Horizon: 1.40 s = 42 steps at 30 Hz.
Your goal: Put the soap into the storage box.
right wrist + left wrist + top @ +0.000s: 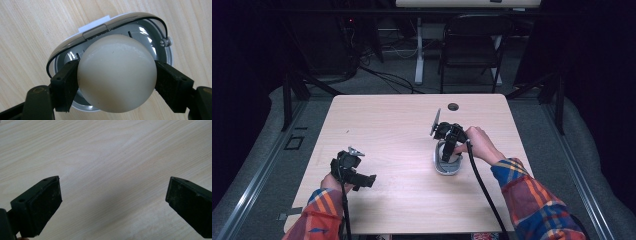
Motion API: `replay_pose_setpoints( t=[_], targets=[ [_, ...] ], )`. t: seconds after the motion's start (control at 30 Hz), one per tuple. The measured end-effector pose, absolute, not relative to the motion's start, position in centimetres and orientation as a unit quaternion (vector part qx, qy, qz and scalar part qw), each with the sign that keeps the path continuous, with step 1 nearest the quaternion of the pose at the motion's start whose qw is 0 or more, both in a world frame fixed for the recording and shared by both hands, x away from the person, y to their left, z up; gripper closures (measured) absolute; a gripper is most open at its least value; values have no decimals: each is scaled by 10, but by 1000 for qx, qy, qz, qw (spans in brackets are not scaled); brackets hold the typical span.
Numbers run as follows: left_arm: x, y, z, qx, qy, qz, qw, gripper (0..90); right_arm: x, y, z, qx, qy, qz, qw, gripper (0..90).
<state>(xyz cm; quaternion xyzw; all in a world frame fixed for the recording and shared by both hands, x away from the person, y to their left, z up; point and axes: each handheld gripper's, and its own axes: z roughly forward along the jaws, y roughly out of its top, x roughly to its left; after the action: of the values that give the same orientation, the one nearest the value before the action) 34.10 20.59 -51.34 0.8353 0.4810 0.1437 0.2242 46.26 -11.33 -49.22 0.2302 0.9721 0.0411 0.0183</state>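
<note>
gripping egg (116,73) over slicer rim (107,23)

Plaid sleeves (532,192); black fingers (63,86), screw holes; black cable (484,187).

Bright lit table (402,150), dark surroundings, soft slightly blurred pictures.

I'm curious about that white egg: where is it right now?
The egg sits clamped in the right gripper, just above the metal slicer on the table's right half.
</note>
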Motion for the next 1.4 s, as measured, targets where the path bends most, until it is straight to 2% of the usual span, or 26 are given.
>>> replay_pose_setpoints(
  t=[0.5,1.07,1.4],
  targets=[
    [341,205,-514,836,481,141,223,3,463,-120,-501,228,973,35,9,240],
    [341,205,-514,835,482,144,222,3,458,-134,-483,239,969,66,22,228],
    [341,205,-514,836,481,145,221,3,453,-155,-467,252,964,79,33,155]
  ],
)
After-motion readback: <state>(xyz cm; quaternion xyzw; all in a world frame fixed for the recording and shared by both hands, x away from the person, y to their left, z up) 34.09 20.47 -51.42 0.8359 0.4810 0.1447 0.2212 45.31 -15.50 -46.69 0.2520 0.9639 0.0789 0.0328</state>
